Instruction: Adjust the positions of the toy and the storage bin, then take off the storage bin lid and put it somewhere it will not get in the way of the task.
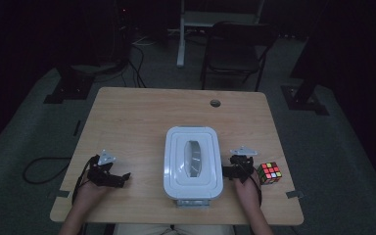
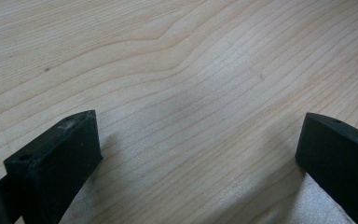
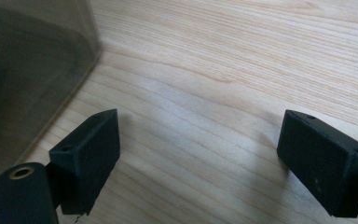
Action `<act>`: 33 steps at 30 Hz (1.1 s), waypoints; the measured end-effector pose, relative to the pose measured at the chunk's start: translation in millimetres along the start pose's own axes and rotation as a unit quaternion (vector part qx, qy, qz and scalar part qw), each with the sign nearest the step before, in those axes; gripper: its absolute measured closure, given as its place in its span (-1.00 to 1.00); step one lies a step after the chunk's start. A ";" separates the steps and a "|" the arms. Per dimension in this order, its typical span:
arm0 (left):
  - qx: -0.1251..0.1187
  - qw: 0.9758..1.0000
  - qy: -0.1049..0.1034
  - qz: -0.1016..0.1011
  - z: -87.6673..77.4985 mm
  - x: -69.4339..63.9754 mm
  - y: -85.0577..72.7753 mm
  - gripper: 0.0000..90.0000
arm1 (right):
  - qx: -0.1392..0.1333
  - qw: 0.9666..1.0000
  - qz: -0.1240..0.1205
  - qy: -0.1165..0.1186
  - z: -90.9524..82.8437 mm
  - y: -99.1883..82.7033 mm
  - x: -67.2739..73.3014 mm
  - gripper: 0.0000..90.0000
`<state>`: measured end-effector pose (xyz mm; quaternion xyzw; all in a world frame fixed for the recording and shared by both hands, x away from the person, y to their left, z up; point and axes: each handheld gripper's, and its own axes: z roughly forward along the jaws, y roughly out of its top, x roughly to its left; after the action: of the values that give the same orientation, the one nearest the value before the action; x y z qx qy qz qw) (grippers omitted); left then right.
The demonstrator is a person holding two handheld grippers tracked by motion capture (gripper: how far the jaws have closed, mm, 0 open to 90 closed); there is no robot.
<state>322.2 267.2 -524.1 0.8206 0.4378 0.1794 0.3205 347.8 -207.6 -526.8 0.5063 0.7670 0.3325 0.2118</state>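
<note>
The wooden worktop [image 1: 142,117] carries a white lidded storage box [image 1: 193,164] between the two grippers, with a colour-puzzle cube [image 1: 269,173] just beyond the right gripper [image 1: 238,169] on its outer side. Both grippers rest low on the wood with jaws spread wide and nothing between them; the left gripper [image 1: 108,177] sits well off the box, while the right one lies just beside its translucent wall [image 3: 32,70]. The likely step is taking the cube: swing the right gripper outward, away from the box, square the jaws to two flat faces, and close evenly so it does not twist.
</note>
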 end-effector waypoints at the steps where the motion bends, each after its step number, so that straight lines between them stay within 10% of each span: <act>1: 0.000 1.000 0.000 0.000 -0.1 0.0 0.0 -0.99 | 0.000 1.000 -0.001 -0.001 0.1 0.0 0.3 -0.72; 20: 0.016 1.000 0.007 -0.009 -4.0 -0.9 2.3 -0.90 | 0.001 1.000 -0.001 -0.003 0.3 0.2 1.1 -0.72; 33: -0.005 0.999 -0.038 0.003 -31.6 -15.3 34.2 -0.97 | 0.001 1.000 -0.001 -0.003 0.3 0.2 1.0 -0.72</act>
<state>316.2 252.0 -477.9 0.8268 0.4217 0.1514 0.3402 347.7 -206.5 -526.9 0.5066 0.7674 0.3300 0.2137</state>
